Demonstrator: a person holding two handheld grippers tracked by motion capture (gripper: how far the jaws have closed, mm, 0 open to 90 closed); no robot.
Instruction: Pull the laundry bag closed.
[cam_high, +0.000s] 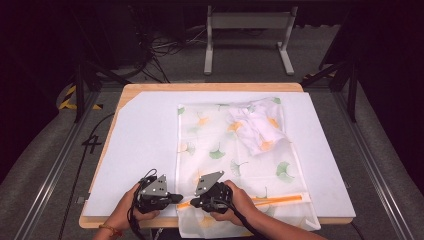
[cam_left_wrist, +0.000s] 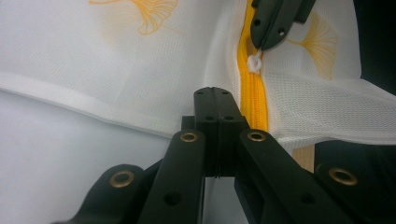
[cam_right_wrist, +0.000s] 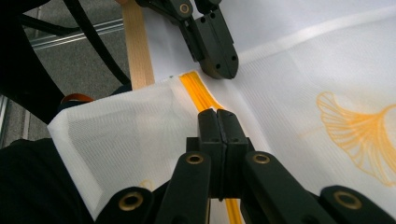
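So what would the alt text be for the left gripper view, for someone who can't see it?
The left gripper, jaws shut, pinches the edge of a white mesh laundry bag printed with orange ginkgo leaves, right beside its yellow zipper. Farther along the zipper, the right gripper reaches in at the small white zipper pull. The bag lies on a white table mat.

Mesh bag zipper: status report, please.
Left gripper shut at zipper end. Right gripper shut on zipper pull. Mesh bag flat, garment inside. Nothing obstructing.
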